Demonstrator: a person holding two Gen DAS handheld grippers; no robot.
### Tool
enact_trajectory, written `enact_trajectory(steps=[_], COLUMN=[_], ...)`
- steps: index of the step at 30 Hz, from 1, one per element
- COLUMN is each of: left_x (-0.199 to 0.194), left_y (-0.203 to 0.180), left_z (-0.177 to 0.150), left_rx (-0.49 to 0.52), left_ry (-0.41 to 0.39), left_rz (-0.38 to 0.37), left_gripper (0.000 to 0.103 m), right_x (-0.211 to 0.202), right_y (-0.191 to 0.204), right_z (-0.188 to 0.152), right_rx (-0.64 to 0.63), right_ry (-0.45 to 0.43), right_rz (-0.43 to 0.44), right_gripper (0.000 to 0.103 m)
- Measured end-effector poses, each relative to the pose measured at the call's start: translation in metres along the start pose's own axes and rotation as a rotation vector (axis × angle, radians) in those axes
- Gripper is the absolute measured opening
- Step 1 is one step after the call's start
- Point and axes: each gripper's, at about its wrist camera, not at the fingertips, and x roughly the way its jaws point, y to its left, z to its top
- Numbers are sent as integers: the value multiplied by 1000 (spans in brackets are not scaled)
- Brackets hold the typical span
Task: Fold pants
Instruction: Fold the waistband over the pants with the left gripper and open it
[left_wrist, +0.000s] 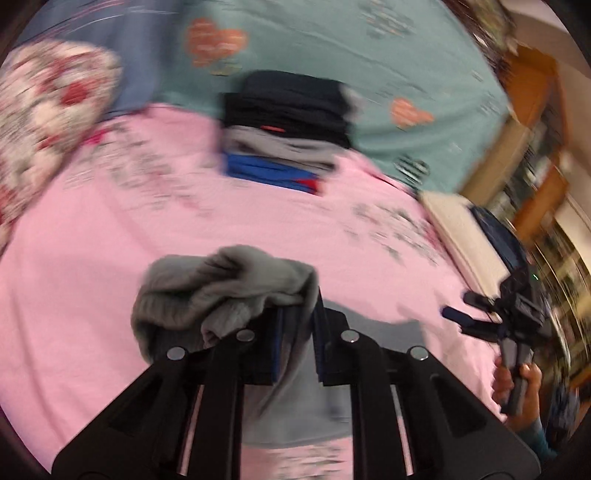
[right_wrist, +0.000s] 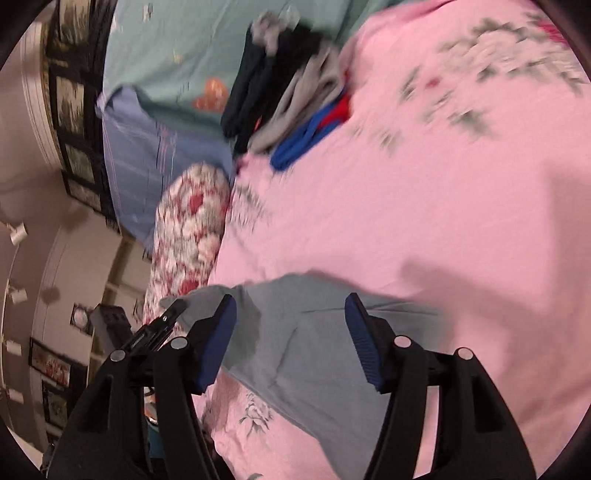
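Observation:
Grey pants (left_wrist: 221, 291) are bunched over my left gripper (left_wrist: 297, 317), which is shut on the fabric and holds it above the pink bedsheet (left_wrist: 110, 258); more grey cloth hangs below between the fingers. In the right wrist view the rest of the grey pants (right_wrist: 295, 339) lies flat on the pink sheet (right_wrist: 443, 203). My right gripper (right_wrist: 291, 314) is open and empty just above that cloth. It also shows at the right edge of the left wrist view (left_wrist: 465, 314), held in a hand. Both views are motion-blurred.
A stack of folded clothes (left_wrist: 288, 129), black, grey and blue, sits at the far edge of the pink sheet, also in the right wrist view (right_wrist: 288, 99). A floral pillow (left_wrist: 44, 110) lies at left. A teal sheet (left_wrist: 369, 55) lies behind. Wooden shelves (left_wrist: 532, 155) stand at right.

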Motion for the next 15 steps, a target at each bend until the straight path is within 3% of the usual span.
enact_trajectory(steps=[2,5,10,14,15], left_x=[24,33,54,95,106], left_y=[-47,-66,-122,-163,-168], left_z=[-9,-17,-32,-55,-63], left_rx=[103,83,198,317,342], left_ry=[83,132,190,272,306], left_rz=[-59,-177,-236,-171,-170], left_gripper=[8,8,8,9,22], right_x=[-29,-55,-59,-57,-57], right_y=[-21,-44,-72,-83,-82], right_z=[-7,-22,-29,-37,-38], right_rx=[43,66,105,141,139], right_ry=[-49,-74,-80,-94,-92], right_rz=[2,3,7,52,57], right_gripper=[68,68,71,71,71])
